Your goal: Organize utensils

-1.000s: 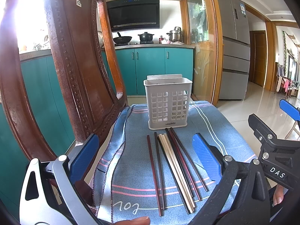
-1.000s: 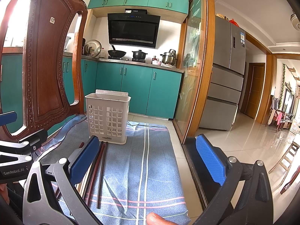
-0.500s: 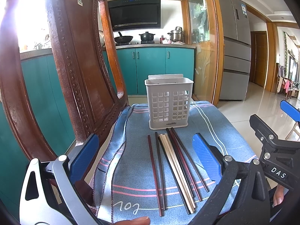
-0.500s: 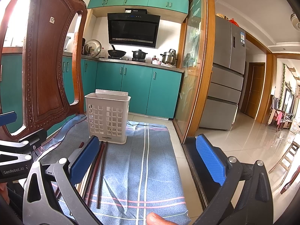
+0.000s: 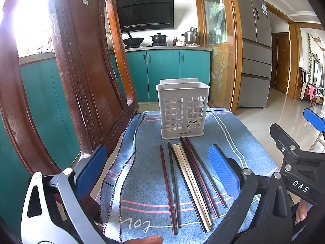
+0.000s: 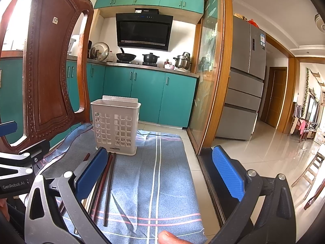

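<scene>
Several chopsticks point(image 5: 189, 181), dark, reddish and cream, lie side by side on a blue cloth point(image 5: 142, 162), pointing at a white slotted utensil holder point(image 5: 182, 111) standing upright behind them. My left gripper point(image 5: 158, 166) is open and empty, above the near ends of the chopsticks. In the right wrist view the holder point(image 6: 115, 126) stands at left, and some chopsticks point(image 6: 108, 185) show beside the left finger. My right gripper point(image 6: 160, 172) is open and empty over the cloth point(image 6: 162, 172), to the right of the chopsticks.
A carved wooden chair back point(image 5: 77, 81) rises close on the left of the cloth. The right gripper's body point(image 5: 300, 162) shows at the right of the left wrist view. Teal kitchen cabinets point(image 6: 148, 95) and a glass sliding door point(image 6: 211, 81) stand behind.
The left gripper has shifted slightly; the holder and chopsticks sit a touch differently in its view. The right gripper has hardly moved. Both stay open.
</scene>
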`<move>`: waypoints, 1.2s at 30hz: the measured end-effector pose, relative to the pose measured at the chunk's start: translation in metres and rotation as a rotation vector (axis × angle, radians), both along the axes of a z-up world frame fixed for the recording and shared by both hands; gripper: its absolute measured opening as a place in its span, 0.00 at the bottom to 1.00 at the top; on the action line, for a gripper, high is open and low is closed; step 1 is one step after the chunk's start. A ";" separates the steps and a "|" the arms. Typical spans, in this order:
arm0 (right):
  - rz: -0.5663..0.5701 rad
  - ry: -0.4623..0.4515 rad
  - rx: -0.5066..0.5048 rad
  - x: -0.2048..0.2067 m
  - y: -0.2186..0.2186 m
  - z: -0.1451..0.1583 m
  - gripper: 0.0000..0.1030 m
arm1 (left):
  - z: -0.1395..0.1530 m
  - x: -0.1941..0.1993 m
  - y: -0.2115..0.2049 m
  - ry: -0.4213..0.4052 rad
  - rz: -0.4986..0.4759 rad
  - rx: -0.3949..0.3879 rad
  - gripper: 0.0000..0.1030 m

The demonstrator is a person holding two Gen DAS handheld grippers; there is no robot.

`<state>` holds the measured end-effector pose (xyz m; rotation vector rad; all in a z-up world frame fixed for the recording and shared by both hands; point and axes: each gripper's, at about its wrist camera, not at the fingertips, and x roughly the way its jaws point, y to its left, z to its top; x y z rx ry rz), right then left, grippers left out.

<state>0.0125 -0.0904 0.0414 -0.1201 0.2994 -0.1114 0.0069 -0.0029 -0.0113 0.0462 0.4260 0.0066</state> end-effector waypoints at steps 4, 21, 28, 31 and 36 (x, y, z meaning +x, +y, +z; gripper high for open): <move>-0.095 0.051 -0.064 0.018 -0.002 -0.014 0.98 | -0.009 0.009 -0.003 0.068 0.011 0.032 0.96; -0.043 0.545 0.143 0.122 -0.027 -0.079 0.51 | -0.054 0.047 0.001 0.408 0.003 -0.030 0.81; 0.204 0.736 0.160 0.196 0.017 -0.097 0.51 | -0.075 0.056 0.007 0.521 0.017 -0.059 0.61; 0.255 0.793 0.200 0.212 0.036 -0.111 0.53 | -0.079 0.059 0.010 0.528 0.024 -0.055 0.61; 0.246 0.798 0.181 0.217 0.054 -0.118 0.57 | -0.088 0.064 0.014 0.564 0.036 -0.046 0.61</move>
